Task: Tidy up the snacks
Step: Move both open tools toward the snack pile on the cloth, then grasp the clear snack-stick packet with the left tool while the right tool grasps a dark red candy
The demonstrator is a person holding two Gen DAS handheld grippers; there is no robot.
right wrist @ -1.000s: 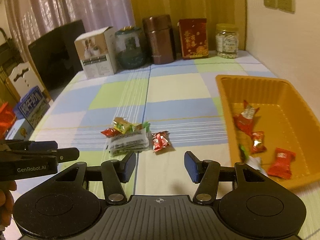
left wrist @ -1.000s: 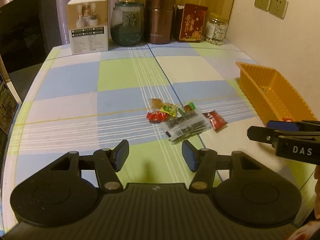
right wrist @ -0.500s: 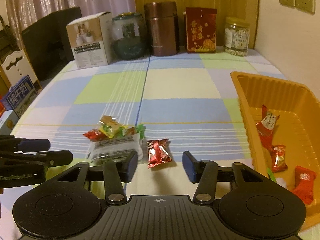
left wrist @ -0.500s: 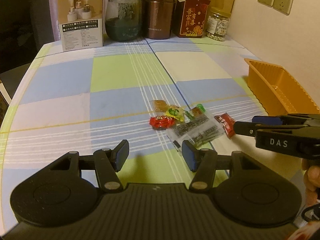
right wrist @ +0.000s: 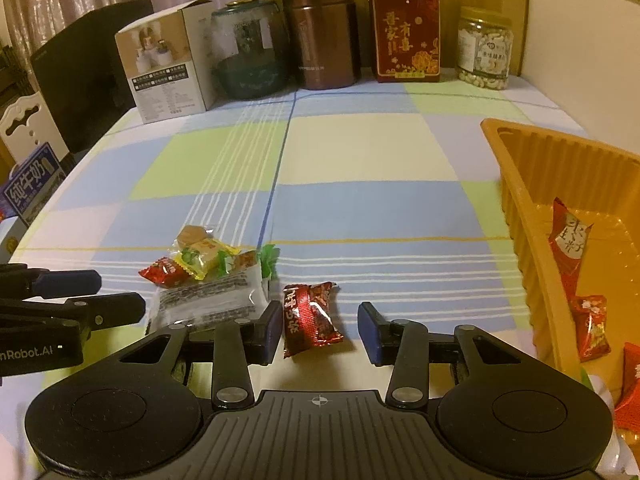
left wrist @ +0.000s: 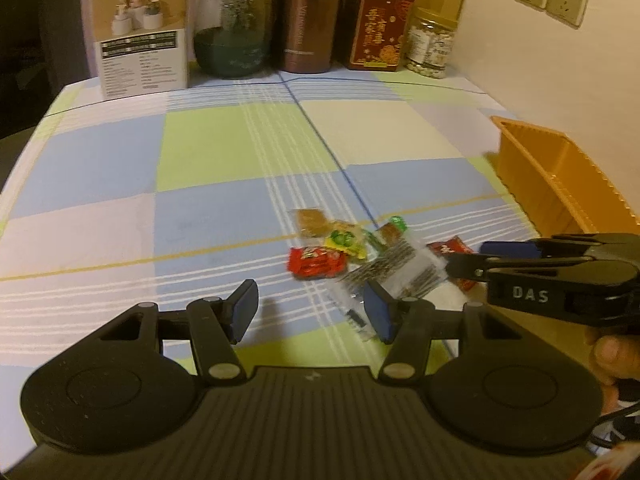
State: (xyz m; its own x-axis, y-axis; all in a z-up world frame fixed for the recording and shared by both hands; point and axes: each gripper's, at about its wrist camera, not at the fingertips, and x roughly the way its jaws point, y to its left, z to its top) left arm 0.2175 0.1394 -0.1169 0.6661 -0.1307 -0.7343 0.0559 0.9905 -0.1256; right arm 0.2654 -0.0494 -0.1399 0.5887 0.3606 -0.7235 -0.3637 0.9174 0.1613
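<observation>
Near the front edge of a worktop [right wrist: 372, 152] with a checked blue, green and cream cloth, a small heap of snacks: a clear packet of dark seeds [right wrist: 208, 304], a yellow-green sweet [right wrist: 196, 258] and a small red sweet [right wrist: 164, 271] touching one another. Just right of the heap, lying apart, a dark red foil snack [right wrist: 310, 318], between the blue pads of the right gripper [right wrist: 318, 328], jaws closing but pads not yet touching the wrapper. Left of the heap, the left gripper [left wrist: 310, 310], jaws partly apart with nothing between them, right pad over the corner of the seed packet. Along the right edge, an orange tray [right wrist: 520, 200] holding several red wrapped snacks [right wrist: 568, 240]. Along the far edge, in a row, a white box [right wrist: 168, 68], a glass jar [right wrist: 248, 52], a brown canister [right wrist: 324, 32], a red packet [right wrist: 406, 28] and a jar of nuts [right wrist: 484, 50].
</observation>
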